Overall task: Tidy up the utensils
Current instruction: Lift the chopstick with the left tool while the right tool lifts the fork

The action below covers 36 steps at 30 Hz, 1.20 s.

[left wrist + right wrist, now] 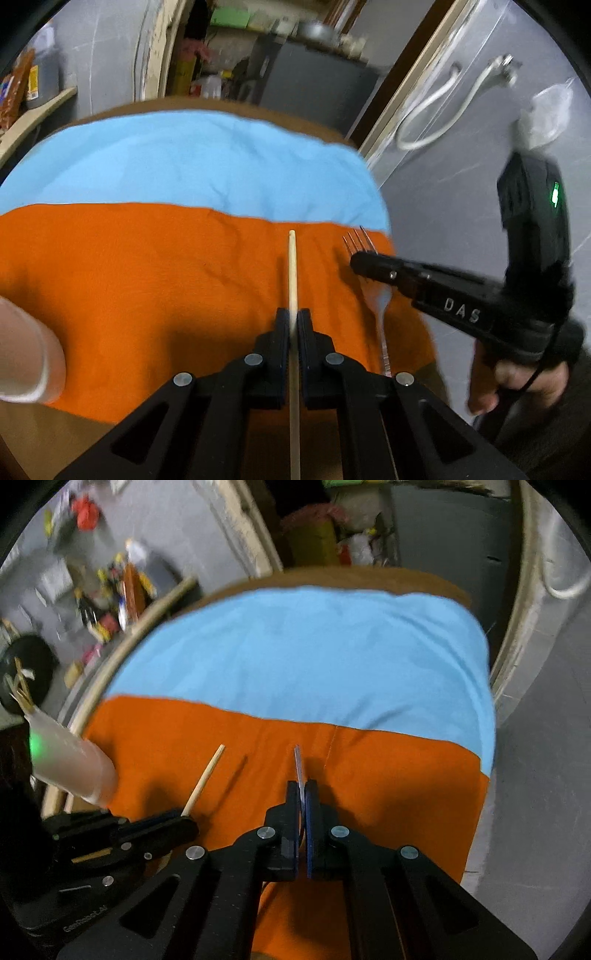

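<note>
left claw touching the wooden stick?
Touching. Left wrist view: the left claw has both pads pressed on the wooden stick, no gap either side.

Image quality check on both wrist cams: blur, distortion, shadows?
Left wrist: heavy fisheye bending with a dark corner vignette, background and the right hand-held gripper motion-blurred, chopstick sharp. Right wrist: shelf clutter at left smeared, the chopstick casts a thin shadow on the orange cloth, fork edge-on and slightly soft.

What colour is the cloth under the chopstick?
Orange, with a light blue cloth behind it. Clearest in the left wrist view.
</note>
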Tool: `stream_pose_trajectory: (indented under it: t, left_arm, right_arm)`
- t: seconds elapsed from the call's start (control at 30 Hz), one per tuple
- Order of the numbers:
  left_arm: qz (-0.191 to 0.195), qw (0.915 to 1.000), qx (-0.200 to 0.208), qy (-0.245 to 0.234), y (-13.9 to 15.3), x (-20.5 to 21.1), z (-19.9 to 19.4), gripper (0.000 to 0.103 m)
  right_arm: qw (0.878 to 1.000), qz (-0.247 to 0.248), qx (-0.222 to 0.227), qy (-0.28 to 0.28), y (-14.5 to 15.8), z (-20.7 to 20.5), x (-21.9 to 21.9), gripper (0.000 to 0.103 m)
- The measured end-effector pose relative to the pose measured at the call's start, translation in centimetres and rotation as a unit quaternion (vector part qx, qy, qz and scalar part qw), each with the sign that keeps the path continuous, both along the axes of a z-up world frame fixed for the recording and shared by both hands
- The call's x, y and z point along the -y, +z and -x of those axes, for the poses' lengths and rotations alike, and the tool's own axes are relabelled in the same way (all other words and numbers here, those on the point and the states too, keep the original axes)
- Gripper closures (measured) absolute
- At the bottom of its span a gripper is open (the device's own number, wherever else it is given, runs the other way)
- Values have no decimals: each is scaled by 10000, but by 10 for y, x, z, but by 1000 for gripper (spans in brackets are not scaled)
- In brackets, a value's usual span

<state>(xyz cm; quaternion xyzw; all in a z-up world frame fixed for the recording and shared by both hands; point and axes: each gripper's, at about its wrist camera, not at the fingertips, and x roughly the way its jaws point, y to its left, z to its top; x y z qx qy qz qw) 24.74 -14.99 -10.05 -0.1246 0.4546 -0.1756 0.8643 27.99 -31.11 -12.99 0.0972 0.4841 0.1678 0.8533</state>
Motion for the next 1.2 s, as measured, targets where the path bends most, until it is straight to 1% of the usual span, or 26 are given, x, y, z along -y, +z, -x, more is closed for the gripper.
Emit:
stream_pose_trajectory:
  t: [0.07, 0.13, 0.2, 0.33, 0.47, 0.57, 0.7, 0.9, 1.0, 1.07, 1.2]
  left_arm:
    - [246, 9993, 263, 113, 8, -9, 13, 98]
    - [336, 9980, 490, 221, 16, -14, 24, 98]
    - [307, 9964, 728, 318, 25, -18, 34, 98]
    - [198, 9923, 1148, 425, 42, -22, 49, 98]
    - [82, 9870, 1522, 511, 57, -24, 58, 98]
    - [105, 9842, 1689, 519, 68, -29, 61, 98]
    - [78, 9803, 1886, 588, 82, -38, 68, 98]
    - [221, 9740, 2120, 768, 108, -62, 72, 98]
    - [340, 9688, 2278, 919, 121, -78, 75, 98]
    - [431, 9638, 2396, 1088, 131, -95, 76, 98]
    - [670, 9516, 2565, 1554, 148, -140, 76, 98]
  right_arm:
    - [9992, -76, 335, -197, 9, 17, 4, 100]
    - [9967, -192, 686, -384, 18, 37, 3, 100]
    - [9929, -184, 1054, -527, 26, 54, 1, 100]
    - [9834, -112, 1653, -741, 45, 78, -5, 100]
    - [9734, -21, 2096, -926, 67, 97, -9, 101]
    - [9646, 143, 2437, -995, 88, 107, -16, 101]
    - [9562, 339, 2724, -1017, 110, 118, -28, 101]
    - [9468, 419, 3017, -1041, 139, 130, -48, 101]
    - [9403, 420, 3209, -1057, 157, 135, -60, 101]
    - [9357, 388, 3348, -1041, 170, 137, -70, 101]
    - [9264, 355, 3622, -965, 190, 143, -94, 101]
